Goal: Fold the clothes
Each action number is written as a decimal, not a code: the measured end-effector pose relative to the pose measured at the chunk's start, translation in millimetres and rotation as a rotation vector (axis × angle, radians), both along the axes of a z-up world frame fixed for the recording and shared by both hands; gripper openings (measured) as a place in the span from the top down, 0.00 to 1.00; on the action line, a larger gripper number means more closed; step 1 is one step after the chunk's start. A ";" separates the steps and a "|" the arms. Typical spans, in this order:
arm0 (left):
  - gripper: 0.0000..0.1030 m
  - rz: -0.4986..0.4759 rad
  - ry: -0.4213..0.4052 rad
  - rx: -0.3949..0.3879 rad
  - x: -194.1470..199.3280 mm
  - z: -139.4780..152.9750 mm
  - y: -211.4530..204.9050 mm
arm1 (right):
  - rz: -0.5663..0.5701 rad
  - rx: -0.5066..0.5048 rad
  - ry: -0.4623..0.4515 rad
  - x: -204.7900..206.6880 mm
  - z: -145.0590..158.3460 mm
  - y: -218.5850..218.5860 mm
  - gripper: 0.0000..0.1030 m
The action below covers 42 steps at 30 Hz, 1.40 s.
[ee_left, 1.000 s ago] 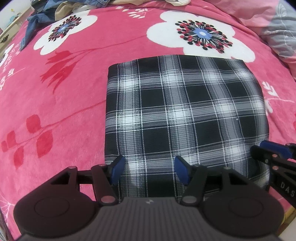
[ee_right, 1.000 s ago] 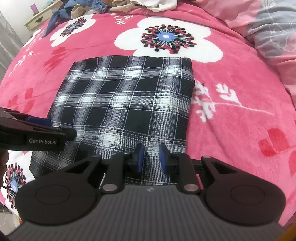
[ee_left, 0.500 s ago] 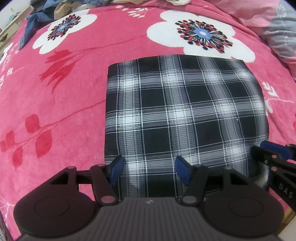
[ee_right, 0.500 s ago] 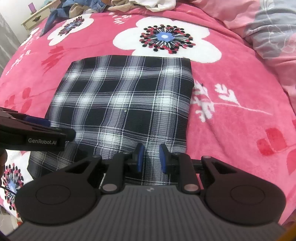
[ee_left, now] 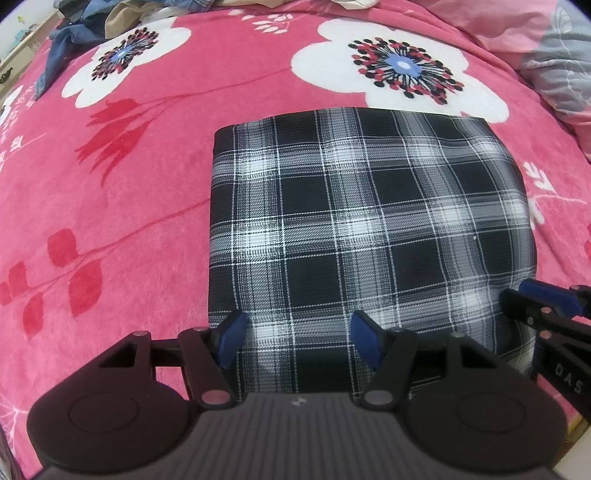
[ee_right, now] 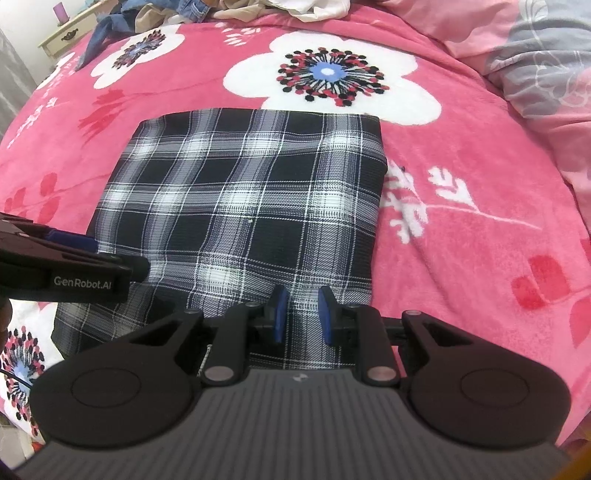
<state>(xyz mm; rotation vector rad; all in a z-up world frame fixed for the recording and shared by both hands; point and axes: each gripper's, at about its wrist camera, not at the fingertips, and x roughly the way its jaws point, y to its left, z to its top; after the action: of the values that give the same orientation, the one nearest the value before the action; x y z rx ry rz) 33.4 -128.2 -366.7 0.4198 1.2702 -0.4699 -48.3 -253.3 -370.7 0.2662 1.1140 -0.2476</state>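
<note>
Plaid cloth, black and white, lies flat right ahead of both my tools on the pink flowered blanket (ee_left: 129,206), already squared into a neat rectangle, so I judge I'm late in the fold, with perhaps one more doubling-over left. My left gripper (ee_left: 297,341) hangs over the near edge of the plaid garment (ee_left: 354,221), its blue pads well apart with the cloth lying beneath and between them, nothing pinched. My right gripper (ee_right: 302,314) hovers over the same near edge toward the garment's right side, its pads drawn close with only a narrow gap; plaid shows through that gap, but I can't tell whether they've nipped a layer or simply sit above it. Each tool sees the other at its side: the right one pokes in at the left view's right edge, the left one at the right view's left edge. Next, as I read it, both tools need a firm bite on that near hem, at its two ends, then a lift and carry away from me to lay it on the far edge, keeping the corners matched. On writing: the left tool's side reads "GenRobot.AI" in the right view, and the right tool shows the letters "DAS" in the left view, the rest cut off. Beyond the garment, a heap of unfolded clothes (ee_right: 207,11) waits at the blanket's far end.
</note>
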 end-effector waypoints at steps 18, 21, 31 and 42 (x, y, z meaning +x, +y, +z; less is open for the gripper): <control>0.37 0.003 -0.001 0.001 -0.1 -1.1 1.1 | -0.006 -0.012 0.008 -0.2 0.3 2.2 0.83; 0.37 0.007 -0.001 0.002 -0.4 -1.0 0.2 | -0.004 -0.012 0.007 0.1 0.0 1.1 0.83; 0.36 0.015 -0.003 0.007 -0.1 -0.6 -1.2 | -0.003 -0.013 0.007 -0.3 -0.1 1.3 0.83; 0.36 0.011 -0.006 0.013 -0.2 -0.3 3.9 | 0.001 -0.006 0.001 -1.1 -0.2 0.3 0.83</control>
<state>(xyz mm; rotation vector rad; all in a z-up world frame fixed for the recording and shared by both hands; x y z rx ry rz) 33.2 -124.3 -367.0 0.4243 1.2698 -0.4510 -49.4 -253.0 -370.9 0.2602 1.1139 -0.2499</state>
